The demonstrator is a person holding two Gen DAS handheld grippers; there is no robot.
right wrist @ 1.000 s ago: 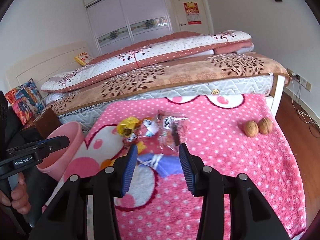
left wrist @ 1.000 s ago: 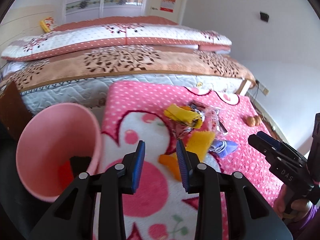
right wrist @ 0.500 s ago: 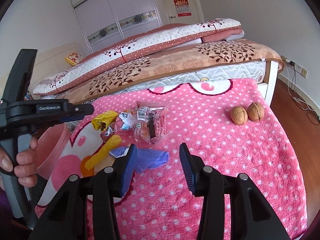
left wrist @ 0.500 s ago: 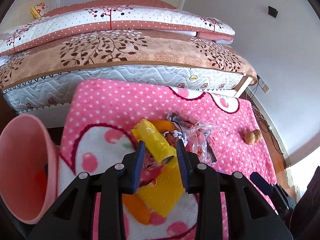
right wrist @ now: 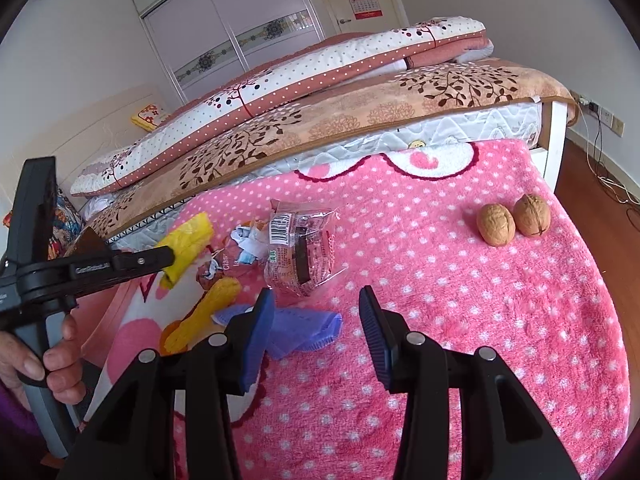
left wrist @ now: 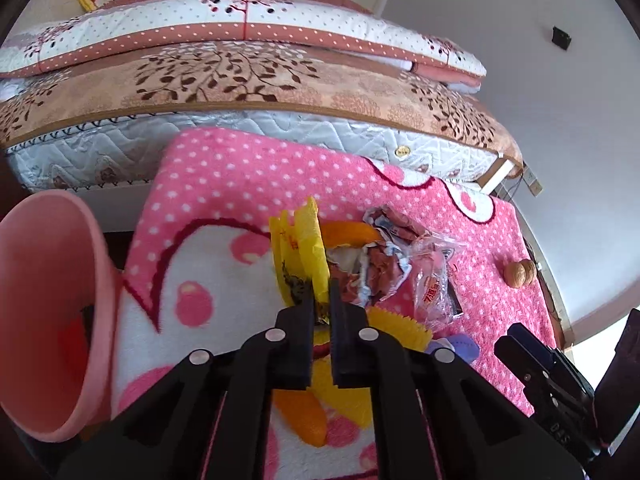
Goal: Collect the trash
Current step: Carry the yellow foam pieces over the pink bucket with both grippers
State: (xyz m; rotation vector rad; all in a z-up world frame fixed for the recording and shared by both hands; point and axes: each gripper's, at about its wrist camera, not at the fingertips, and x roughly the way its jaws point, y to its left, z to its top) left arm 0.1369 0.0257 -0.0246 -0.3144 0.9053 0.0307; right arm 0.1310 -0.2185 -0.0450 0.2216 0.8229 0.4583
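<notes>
The left gripper (left wrist: 320, 300) is clamped on the crumpled yellow plastic wrapper (left wrist: 298, 254), above the pink polka-dot fleece blanket (left wrist: 240, 184), with the pink plastic bin (left wrist: 44, 280) at nine o'clock. The right gripper (right wrist: 316, 320) hangs wide open, holding nothing.

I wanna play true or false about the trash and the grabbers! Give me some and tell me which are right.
1. The left gripper is pinching the yellow wrapper. True.
2. The right gripper is holding a walnut. False: it is open and empty.
3. Two walnuts sit side by side on the pink blanket. True.
4. The pink bin is blue. False: it is pink.
</notes>
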